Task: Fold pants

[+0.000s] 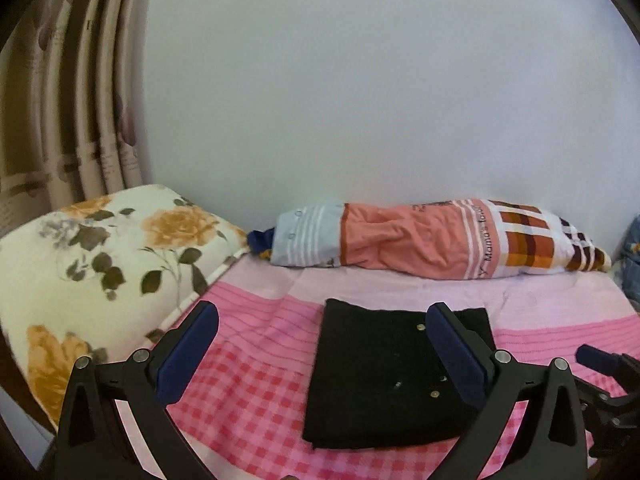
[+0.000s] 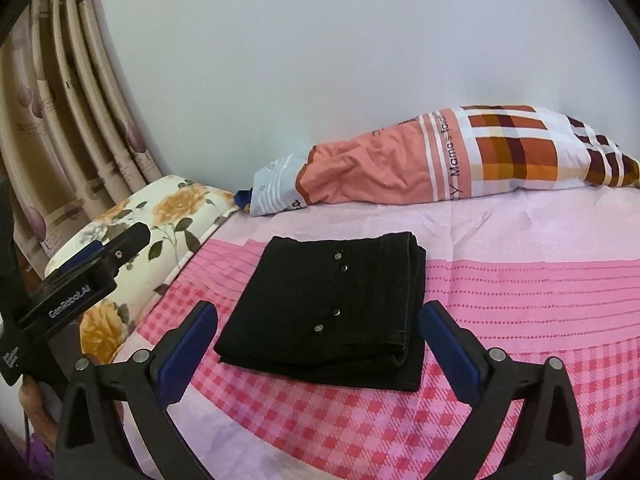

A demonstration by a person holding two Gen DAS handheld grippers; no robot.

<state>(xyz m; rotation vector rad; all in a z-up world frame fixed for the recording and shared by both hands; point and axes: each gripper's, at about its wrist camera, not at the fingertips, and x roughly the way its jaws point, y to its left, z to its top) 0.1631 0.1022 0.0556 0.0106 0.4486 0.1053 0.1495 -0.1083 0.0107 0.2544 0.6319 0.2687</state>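
Observation:
Black pants (image 1: 384, 376) lie folded into a compact rectangle on the pink bed sheet (image 1: 256, 392), metal buttons showing on top. They also show in the right wrist view (image 2: 332, 304). My left gripper (image 1: 324, 324) is open and empty, held just above and in front of the pants, its right finger over their right side. My right gripper (image 2: 318, 320) is open and empty, its fingers spread on either side of the near edge of the pants. The left gripper shows at the left of the right wrist view (image 2: 116, 246), and the right gripper at the right edge of the left wrist view (image 1: 600, 360).
A floral pillow (image 1: 104, 264) lies at the left of the bed. An orange and plaid bolster (image 1: 432, 240) lies along the wall at the back. Striped curtains (image 1: 68, 92) hang at the left. The pink sheet (image 2: 520, 280) extends to the right.

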